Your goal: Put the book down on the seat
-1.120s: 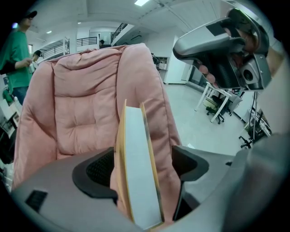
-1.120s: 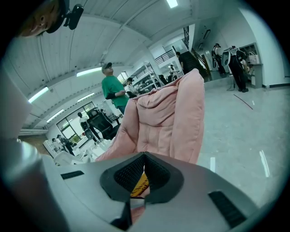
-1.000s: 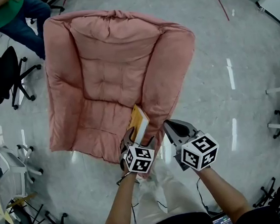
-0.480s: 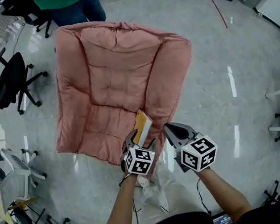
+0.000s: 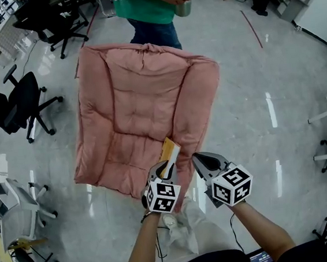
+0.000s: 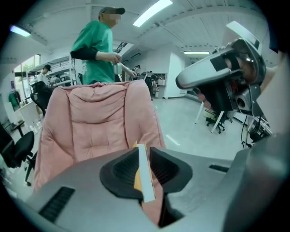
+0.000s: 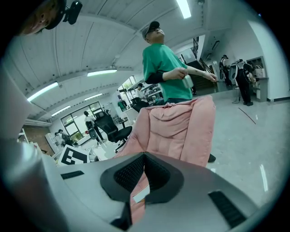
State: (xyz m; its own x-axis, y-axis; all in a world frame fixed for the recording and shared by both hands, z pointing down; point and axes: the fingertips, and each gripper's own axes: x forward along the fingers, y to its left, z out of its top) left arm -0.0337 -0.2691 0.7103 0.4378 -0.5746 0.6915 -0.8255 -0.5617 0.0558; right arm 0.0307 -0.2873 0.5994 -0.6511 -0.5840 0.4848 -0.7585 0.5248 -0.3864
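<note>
- Head view: the pink chair (image 5: 142,95) stands on the floor (image 5: 252,89). Its seat (image 5: 122,152) is bare, and a person (image 5: 147,7) in green stands just behind its back.
- The right gripper (image 5: 200,159) hangs just off the chair's front right corner. In its own view the jaws meet at the tips with nothing caught between them, so it is idle.
- The left gripper (image 5: 164,168) is over that same front corner of the chair, beside the right one. Its jaws have just been closing and now stand nearly together. The left gripper view shows a pad pressed on each cover of the book.
- The book (image 5: 170,151) is thin, with an orange cover and white page edges. It stands on edge in the left jaws, at the chair's front edge close to the right armrest (image 5: 198,106). It looks clear of the cushion, though the head view does not settle that.
- Step in hand, as I judge it: the book is gripped and held up at the chair's front, and the putting down has not begun.
- The next move calls for carrying the book inward over the middle of the seat. It should then be tipped from upright to flat and lowered until a cover rests on the cushion, and only then released.
- The grip is near one edge, so the book may swing as it tilts. A slow turn would suit.
</note>
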